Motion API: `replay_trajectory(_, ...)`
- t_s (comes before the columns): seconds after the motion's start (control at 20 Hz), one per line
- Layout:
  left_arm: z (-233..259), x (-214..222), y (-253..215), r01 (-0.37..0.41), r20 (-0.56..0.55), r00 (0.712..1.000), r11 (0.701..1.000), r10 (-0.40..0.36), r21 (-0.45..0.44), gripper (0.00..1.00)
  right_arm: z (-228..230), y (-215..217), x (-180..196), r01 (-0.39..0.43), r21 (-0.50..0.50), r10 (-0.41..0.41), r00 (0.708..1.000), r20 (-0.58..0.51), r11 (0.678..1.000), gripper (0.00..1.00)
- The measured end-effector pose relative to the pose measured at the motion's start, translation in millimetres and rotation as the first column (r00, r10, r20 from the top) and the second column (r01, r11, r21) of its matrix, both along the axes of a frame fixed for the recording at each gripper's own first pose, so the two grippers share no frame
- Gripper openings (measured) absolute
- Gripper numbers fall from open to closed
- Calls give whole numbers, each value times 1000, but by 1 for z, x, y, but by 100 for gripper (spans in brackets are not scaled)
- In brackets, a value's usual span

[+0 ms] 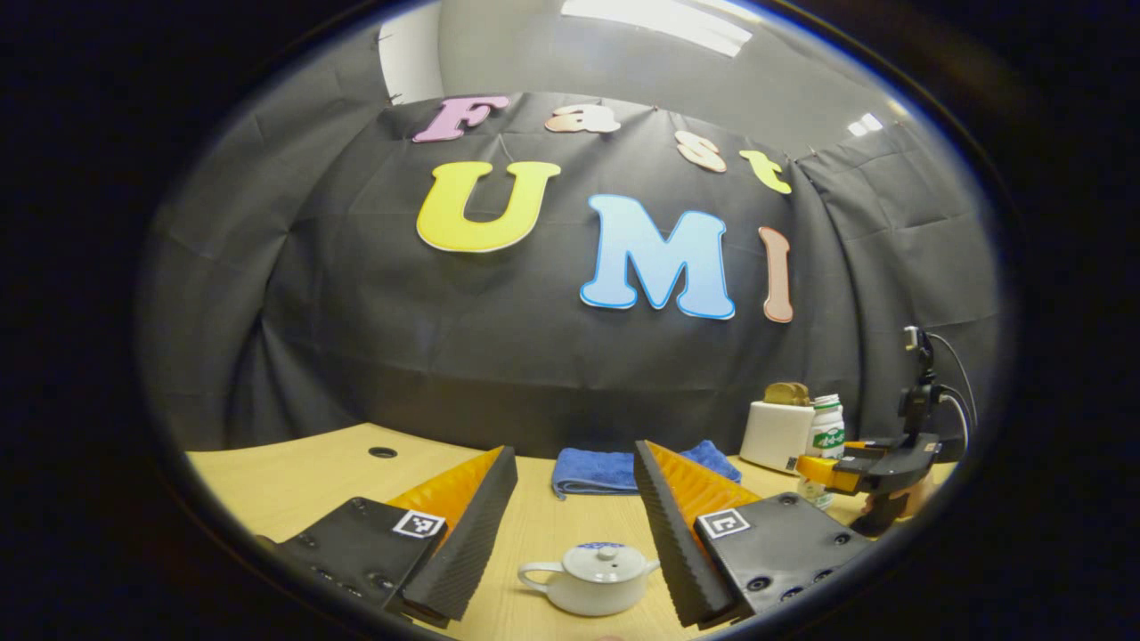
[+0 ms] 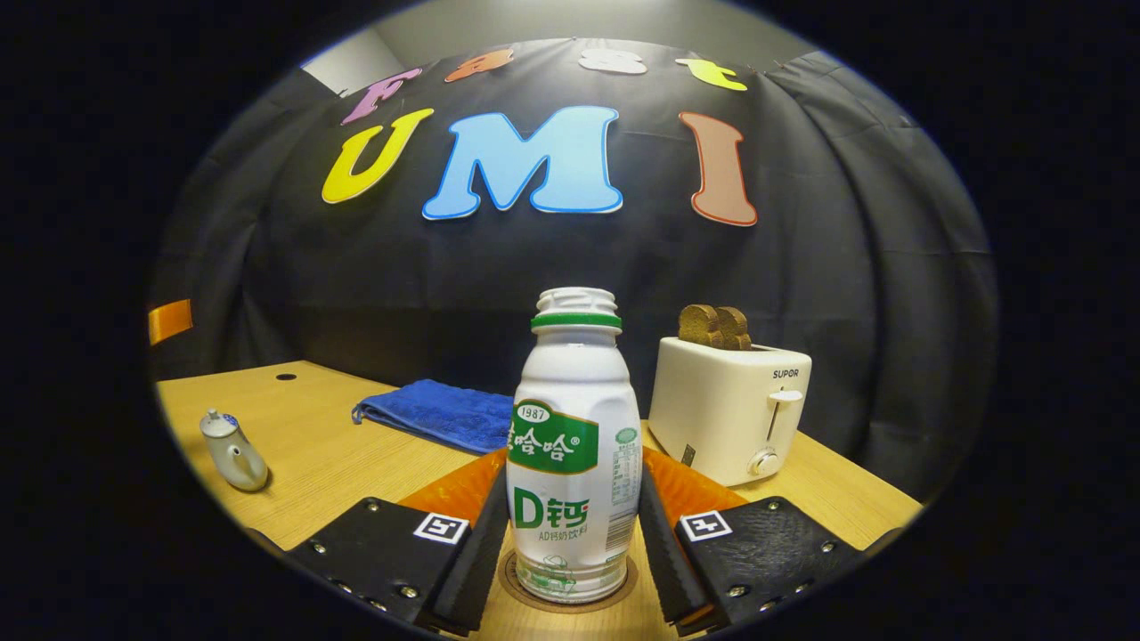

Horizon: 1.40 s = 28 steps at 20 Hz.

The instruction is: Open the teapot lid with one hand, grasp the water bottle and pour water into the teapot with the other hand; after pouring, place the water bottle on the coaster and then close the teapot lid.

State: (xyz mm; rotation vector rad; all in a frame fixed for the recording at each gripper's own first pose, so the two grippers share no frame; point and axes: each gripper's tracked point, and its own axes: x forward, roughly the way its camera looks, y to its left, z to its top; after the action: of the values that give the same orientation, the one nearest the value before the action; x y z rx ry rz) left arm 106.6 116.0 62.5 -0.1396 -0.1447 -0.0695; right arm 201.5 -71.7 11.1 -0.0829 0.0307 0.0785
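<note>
Closest to you, your right gripper point(image 2: 567, 543) has its fingers on either side of the water bottle point(image 2: 573, 463), which stands upright on the coaster point(image 2: 623, 595); they look to be touching its sides, but you cannot tell whether both are truly pressing or just resting alongside. If the hold is loose, the bottle may slip or twist as you lift, and with no cap on its neck any tilt on the way over could spill water on the table point(image 2: 338, 463). Your left gripper point(image 1: 574, 534) is spread wide and hangs above the teapot point(image 1: 592, 579), which sits between the fingers with its lid point(image 1: 606, 559) on. The knob is small, so a descent slightly off centre could nudge the pot or make the lid skid. Farther back lie the blue towel point(image 1: 592, 470) and the toaster point(image 2: 730, 409) with its bread slices point(image 2: 714, 328). The coaster is mostly hidden under the bottle, its water level cannot be made out, and the teapot's base is cut off at the edge of the left gripper view.
</note>
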Motion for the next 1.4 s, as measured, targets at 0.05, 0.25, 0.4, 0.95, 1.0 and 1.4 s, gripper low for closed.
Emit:
replay_trajectory(0.05, 1, 1, 0, 0, -2, 1000, 1000, 0, 2, 89, -3, -1, 0, 6, -5, -6, 1000, -18, 1000, 73)
replay_trajectory(0.25, 1, 0, -2, 0, -2, 1000, 1000, 0, 10, 89, -7, -5, -4, 20, -8, -20, 999, -39, 1000, 77)
replay_trajectory(0.4, 1, 0, -2, -2, -1, 1000, 1000, 2, 14, 89, 0, -5, -7, 23, -11, -23, 1000, -15, 1000, 85)
replay_trajectory(0.95, -1, 0, -7, 9, -13, 1000, 1000, -8, 25, 89, 20, -6, -19, 15, -48, -14, 999, 28, 999, 93)
replay_trajectory(1.0, -2, 0, -9, 10, -12, 1000, 1000, -10, 28, 89, 21, -6, -22, 17, -51, -16, 999, 30, 999, 93)
replay_trajectory(1.4, 15, -10, -21, 4, 19, 1000, 997, -5, 81, 89, 24, -7, -49, -2, -41, 3, 1000, 28, 999, 93)
